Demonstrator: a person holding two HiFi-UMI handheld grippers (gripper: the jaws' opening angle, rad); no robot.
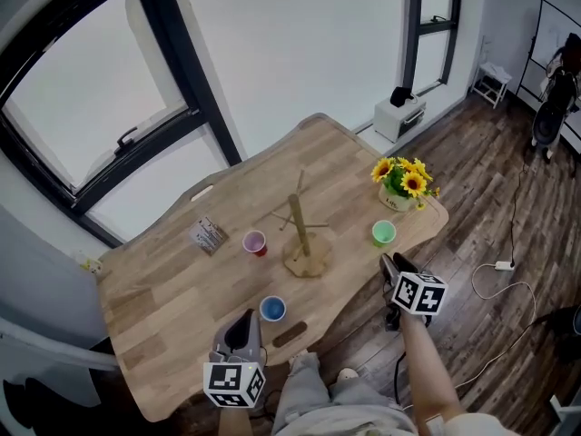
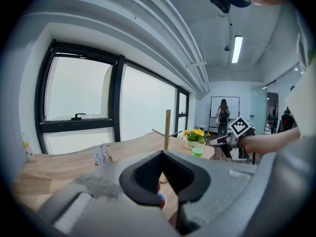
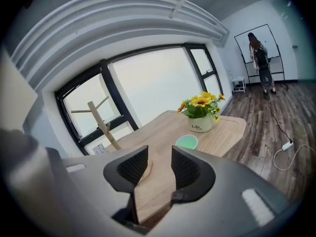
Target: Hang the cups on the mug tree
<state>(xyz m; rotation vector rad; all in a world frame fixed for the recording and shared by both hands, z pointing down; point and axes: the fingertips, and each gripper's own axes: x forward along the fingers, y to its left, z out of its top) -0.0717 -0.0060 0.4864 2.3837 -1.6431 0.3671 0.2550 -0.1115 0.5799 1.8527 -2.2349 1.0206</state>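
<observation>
A bare wooden mug tree (image 1: 300, 229) stands mid-table. Three cups sit upright on the table around it: a pink one (image 1: 255, 242) to its left, a blue one (image 1: 272, 309) near the front edge, and a green one (image 1: 383, 233) to its right. My left gripper (image 1: 243, 322) is at the front edge just left of the blue cup, shut with nothing in it (image 2: 162, 154); the blue cup (image 2: 161, 199) peeks out under its jaws. My right gripper (image 1: 392, 262) hovers off the table's right edge, open and empty (image 3: 159, 154), pointing toward the green cup (image 3: 186, 142).
A pot of sunflowers (image 1: 402, 184) stands at the table's right corner behind the green cup. A small card box (image 1: 210, 235) lies left of the pink cup. Windows run along the far side, and a cable trails over the wooden floor (image 1: 508, 271) at right.
</observation>
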